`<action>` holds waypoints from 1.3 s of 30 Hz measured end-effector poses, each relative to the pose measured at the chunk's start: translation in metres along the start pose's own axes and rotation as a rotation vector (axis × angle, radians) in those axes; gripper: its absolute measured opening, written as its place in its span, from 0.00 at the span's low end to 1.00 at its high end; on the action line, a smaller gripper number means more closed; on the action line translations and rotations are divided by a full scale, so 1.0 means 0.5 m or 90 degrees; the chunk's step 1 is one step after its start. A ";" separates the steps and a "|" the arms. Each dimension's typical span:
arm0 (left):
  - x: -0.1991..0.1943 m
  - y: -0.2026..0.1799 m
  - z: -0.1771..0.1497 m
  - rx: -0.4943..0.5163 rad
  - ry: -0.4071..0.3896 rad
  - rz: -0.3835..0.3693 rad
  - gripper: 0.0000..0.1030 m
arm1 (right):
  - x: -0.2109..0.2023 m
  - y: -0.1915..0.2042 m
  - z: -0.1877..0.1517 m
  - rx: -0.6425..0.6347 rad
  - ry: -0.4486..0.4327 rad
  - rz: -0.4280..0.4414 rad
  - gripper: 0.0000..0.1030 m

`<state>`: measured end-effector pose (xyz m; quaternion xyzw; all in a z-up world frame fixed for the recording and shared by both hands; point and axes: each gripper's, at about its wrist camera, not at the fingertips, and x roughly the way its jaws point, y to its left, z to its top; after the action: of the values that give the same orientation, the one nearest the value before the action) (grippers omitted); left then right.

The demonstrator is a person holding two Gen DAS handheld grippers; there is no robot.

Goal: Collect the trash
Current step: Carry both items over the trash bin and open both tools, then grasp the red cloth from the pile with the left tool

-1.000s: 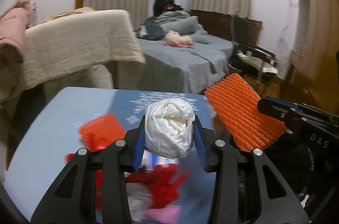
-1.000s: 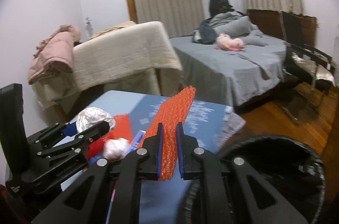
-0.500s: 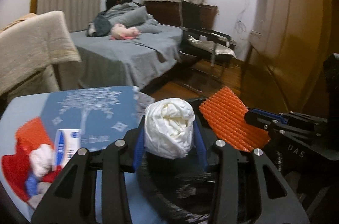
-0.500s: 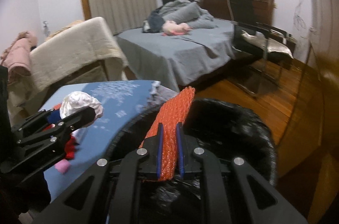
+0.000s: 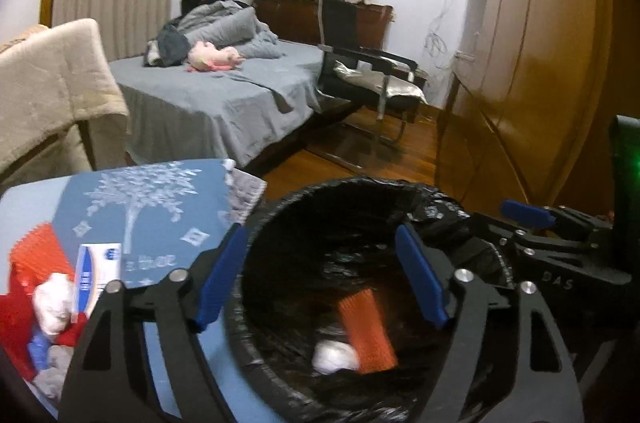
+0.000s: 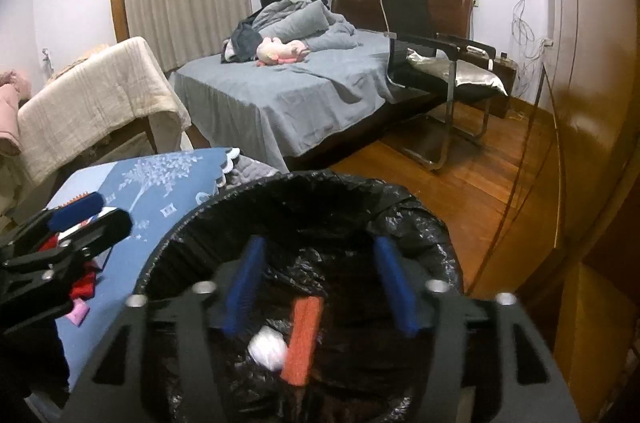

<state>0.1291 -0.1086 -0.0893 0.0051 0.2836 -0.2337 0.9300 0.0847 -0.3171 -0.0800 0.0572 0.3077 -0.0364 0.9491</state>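
A bin lined with a black bag (image 5: 400, 191) (image 6: 420, 219) stands beside the blue table. Inside it lie a white crumpled wad (image 5: 334, 357) (image 6: 267, 347) and an orange ridged sheet (image 5: 366, 333) (image 6: 303, 339). My left gripper (image 5: 320, 279) is open and empty above the bin mouth. My right gripper (image 6: 318, 285) is open and empty above the bin too. The right gripper shows at the right of the left wrist view (image 5: 528, 219). The left gripper shows at the left of the right wrist view (image 6: 80, 219).
On the blue table (image 5: 160, 207) (image 6: 160, 183) at the left lie more trash: an orange ridged piece (image 5: 38, 255), a white wad (image 5: 52, 307), a white-blue packet (image 5: 94, 271) and red scraps (image 6: 84, 283). A bed (image 6: 300, 91), a black chair (image 6: 432, 63) and a wooden wardrobe (image 5: 540, 63) stand beyond.
Both grippers moved from over the table to above the bin and opened. The white wad and the orange sheet dropped into the bin.
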 end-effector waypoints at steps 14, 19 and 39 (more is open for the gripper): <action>-0.169 0.181 -0.027 -0.046 -0.041 0.223 0.87 | -0.001 0.177 0.016 -0.036 -0.044 0.090 0.94; -0.221 0.245 -0.050 -0.069 -0.044 0.288 0.87 | 0.011 0.267 0.006 -0.069 -0.039 0.142 0.94; -0.228 0.446 -0.153 -0.185 0.021 0.372 0.75 | 0.085 0.473 -0.032 -0.156 0.004 0.225 0.94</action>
<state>0.1032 0.1502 -0.1203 -0.0427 0.3154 0.0864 0.9441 0.1345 -0.0823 -0.0976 -0.0055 0.2977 0.1680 0.9398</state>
